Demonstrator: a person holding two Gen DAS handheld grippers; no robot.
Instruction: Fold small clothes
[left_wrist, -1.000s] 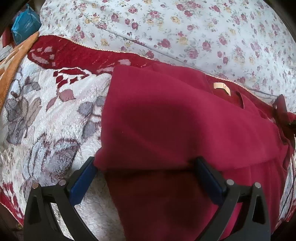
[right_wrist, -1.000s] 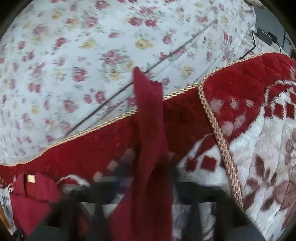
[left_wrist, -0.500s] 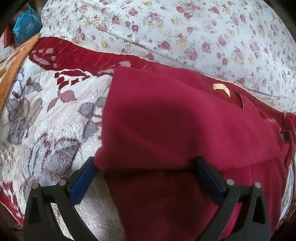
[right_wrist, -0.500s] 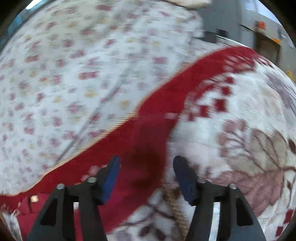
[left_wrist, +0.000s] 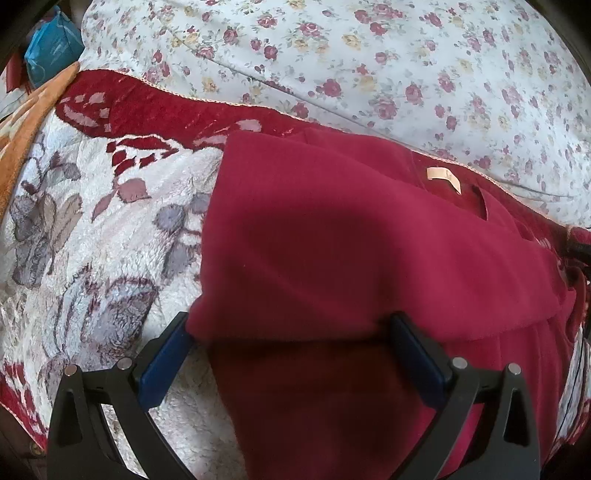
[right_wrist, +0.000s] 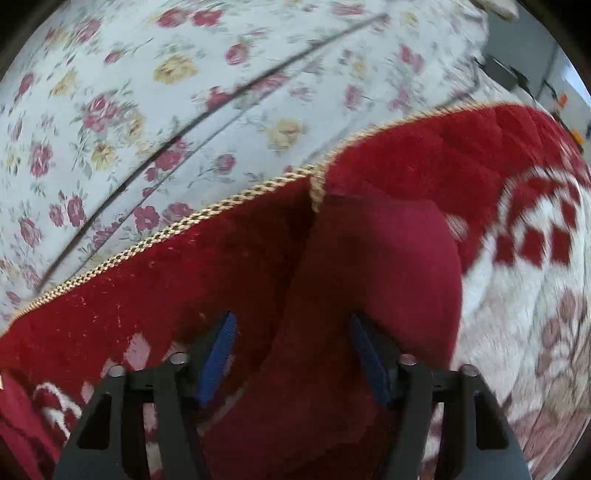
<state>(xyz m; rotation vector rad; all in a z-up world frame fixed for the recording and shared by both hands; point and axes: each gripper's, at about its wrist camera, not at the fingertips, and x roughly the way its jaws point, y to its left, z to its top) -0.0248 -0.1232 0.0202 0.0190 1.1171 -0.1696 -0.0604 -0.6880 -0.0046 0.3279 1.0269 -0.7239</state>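
Note:
A dark red garment (left_wrist: 332, 240) with a small beige label (left_wrist: 441, 177) lies folded on a red and white fleece blanket (left_wrist: 92, 240). My left gripper (left_wrist: 291, 332) is wide open at the near fold, whose edge spans the gap between its blue pads. In the right wrist view a narrow red part of the garment (right_wrist: 369, 266) lies on the blanket (right_wrist: 517, 295), running up between the fingers. My right gripper (right_wrist: 293, 343) is closing over it. Its pads stand apart, the cloth nearer the right one and clear of the left.
A pale floral sheet (left_wrist: 369, 55) covers the bed beyond the blanket's gold-corded edge (right_wrist: 221, 206). A blue bag (left_wrist: 51, 51) and an orange blanket (left_wrist: 33, 122) sit at the far left. Grey furniture (right_wrist: 517, 48) shows at the top right.
My right gripper let go of the red strip it held up. The strip now lies on the blanket between its parted fingers. The left gripper and the fold have not moved.

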